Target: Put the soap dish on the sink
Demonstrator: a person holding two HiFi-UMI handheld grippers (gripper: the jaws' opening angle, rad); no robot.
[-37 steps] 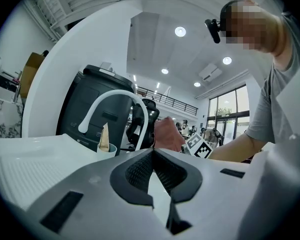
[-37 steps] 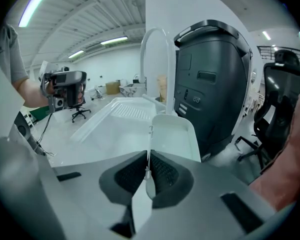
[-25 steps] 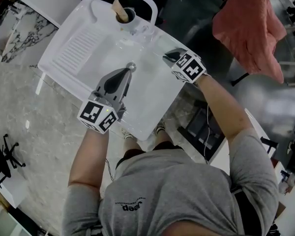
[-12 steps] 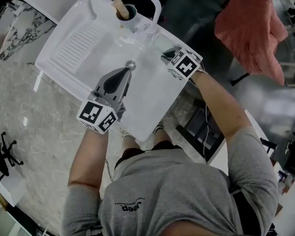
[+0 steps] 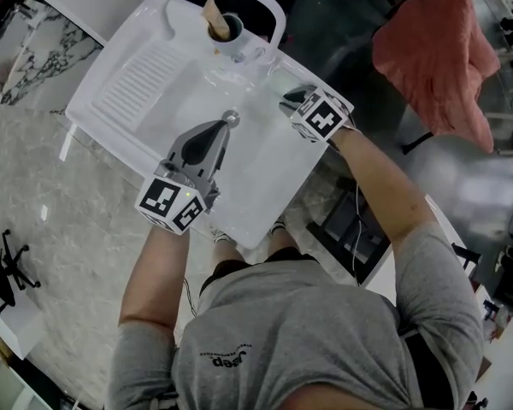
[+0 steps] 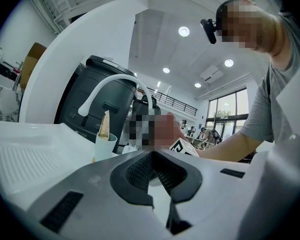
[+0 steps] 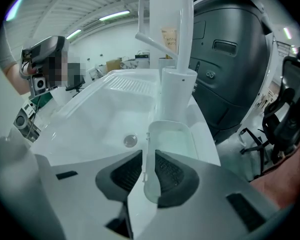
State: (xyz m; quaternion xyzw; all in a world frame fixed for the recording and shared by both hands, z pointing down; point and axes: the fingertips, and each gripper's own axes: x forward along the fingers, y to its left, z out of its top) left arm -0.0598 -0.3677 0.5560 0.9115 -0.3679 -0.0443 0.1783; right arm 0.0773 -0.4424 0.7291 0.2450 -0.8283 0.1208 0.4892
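Now the translucent white rectangular soap dish (image 7: 172, 140) is seen set on the ledge of the white moulded sink (image 5: 265, 173), lengthwise straight ahead of the right tongs (image 7: 149, 155), whose jaws have just been opened around its near rim, while the clenched, empty left tongs (image 6: 152, 156) are held farther off.

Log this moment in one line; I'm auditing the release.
soap dish: on sink ledge | right gripper: jaws just opening, dish rim between | left gripper: shut

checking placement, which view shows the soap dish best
Right gripper view: the soap dish lies on the sink rim, its edge between the right gripper's jaws, which have just been opening. Head view shows a pale sliver; left gripper view doesn't clearly show it.
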